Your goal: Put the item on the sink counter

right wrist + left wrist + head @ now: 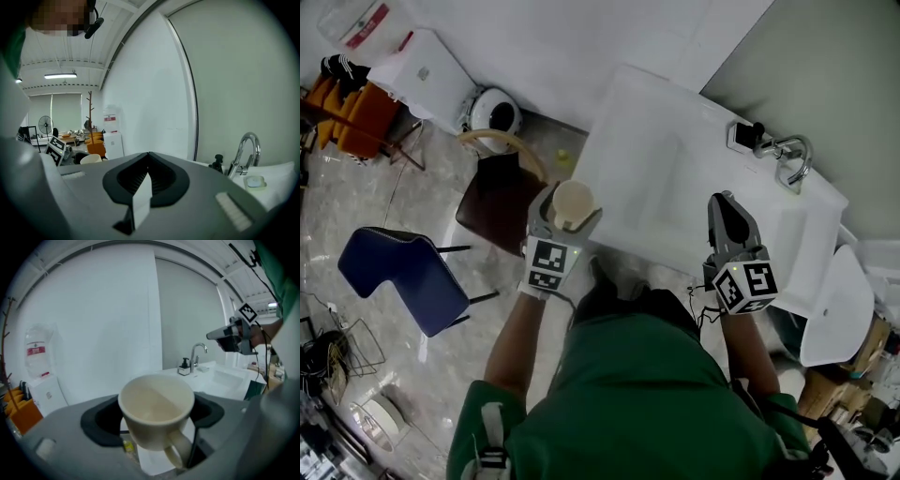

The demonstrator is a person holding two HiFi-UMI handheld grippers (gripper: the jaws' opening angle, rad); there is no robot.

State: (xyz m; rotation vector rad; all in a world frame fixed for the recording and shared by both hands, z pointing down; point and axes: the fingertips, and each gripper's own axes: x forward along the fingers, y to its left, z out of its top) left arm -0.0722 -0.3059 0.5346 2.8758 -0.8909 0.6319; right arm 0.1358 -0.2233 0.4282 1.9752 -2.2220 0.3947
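A cream mug with a handle is held upright in my left gripper, just off the near left corner of the white sink counter. In the left gripper view the mug fills the space between the jaws, handle pointing back toward the camera; the gripper is shut on it. My right gripper hovers over the counter's front edge to the right of the basin, jaws closed together and empty. In the right gripper view, that gripper points toward the wall, with the mug at its left.
A chrome faucet and a dark soap dispenser stand at the counter's back right. On the floor to the left are a brown stool, a blue chair, a round white bin and orange seats.
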